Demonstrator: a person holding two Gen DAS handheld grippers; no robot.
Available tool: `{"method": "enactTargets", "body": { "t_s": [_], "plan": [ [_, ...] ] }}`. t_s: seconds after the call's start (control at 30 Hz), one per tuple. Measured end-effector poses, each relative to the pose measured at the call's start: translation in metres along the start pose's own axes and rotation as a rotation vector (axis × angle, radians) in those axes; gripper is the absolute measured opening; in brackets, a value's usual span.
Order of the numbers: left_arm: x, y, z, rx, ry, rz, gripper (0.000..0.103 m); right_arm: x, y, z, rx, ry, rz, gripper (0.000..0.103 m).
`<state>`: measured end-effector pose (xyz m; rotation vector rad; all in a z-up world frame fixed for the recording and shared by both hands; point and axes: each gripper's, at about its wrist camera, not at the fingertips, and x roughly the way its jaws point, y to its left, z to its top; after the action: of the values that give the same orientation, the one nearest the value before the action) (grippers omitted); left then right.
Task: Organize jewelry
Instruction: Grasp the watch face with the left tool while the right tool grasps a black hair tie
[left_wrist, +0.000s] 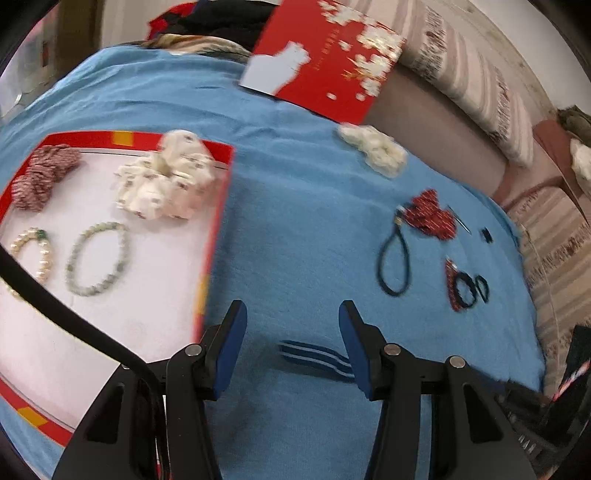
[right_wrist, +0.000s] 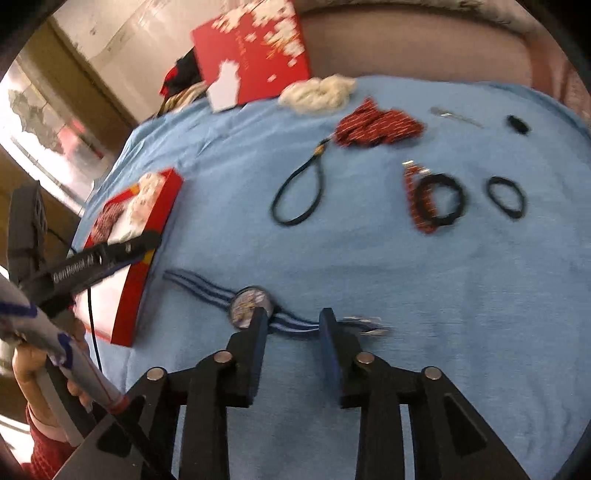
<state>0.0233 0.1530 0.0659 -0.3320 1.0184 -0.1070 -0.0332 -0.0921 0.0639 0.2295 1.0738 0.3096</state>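
Right gripper (right_wrist: 291, 317) is spread, jaws straddling the striped band of the watch (right_wrist: 251, 302) on the blue cloth (right_wrist: 369, 277); nothing pinched yet. Dial sits just beside the left jaw tip, band runs between the jaws, clasp end trails right. Left gripper (left_wrist: 291, 314) is also spread and empty, hovering over cloth just beside the red box (left_wrist: 218, 206).

Box already holds two scrunchies (left_wrist: 170, 177) and two bead bracelets (left_wrist: 98, 258). On the cloth, well apart from the box: a cream scrunchie (right_wrist: 317, 90), red bow tie (right_wrist: 376, 125), loop tie (right_wrist: 299, 195), red clip with black ties (right_wrist: 436, 199), hairpin (right_wrist: 454, 116).

Likely step: grab the watch, move it to the box.

To do it well:
- Lower until the pads touch cloth on both sides of the band, then close; the band is flat and thin, easy to miss.
- Grip near the dial so the heavy part doesn't swing.
- Avoid catching cloth.
- Lift clear of the box wall, drop on bare white floor beside the bracelets.
- Keep the left gripper out of the path.
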Motion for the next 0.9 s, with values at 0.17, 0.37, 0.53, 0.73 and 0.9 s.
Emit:
{"method": "enactTargets", "body": {
  "t_s": [0.17,0.37,0.53,0.73,0.9],
  "plan": [
    [0.016,-0.033,-0.015,0.1,0.06,-0.078,0.05,-0.015,-0.031,0.001,0.058,-0.038,-0.069,0.042],
    [0.049,-0.062,-0.034,0.155,0.202,-0.21,0.05,-0.02,-0.065,0.013,0.087,-0.076,-0.17,0.05],
    [0.054,-0.073,-0.039,0.19,0.262,-0.228,0.053,-0.016,-0.084,0.033,0.112,-0.105,-0.211,0.051],
    [0.055,-0.069,-0.054,0.148,0.532,-0.503,0.054,0.005,-0.108,0.067,0.199,-0.107,-0.207,0.051],
    [0.035,-0.055,-0.039,0.132,0.425,-0.515,0.054,0.027,-0.122,0.08,0.24,-0.067,-0.222,0.037]
  ]
}}
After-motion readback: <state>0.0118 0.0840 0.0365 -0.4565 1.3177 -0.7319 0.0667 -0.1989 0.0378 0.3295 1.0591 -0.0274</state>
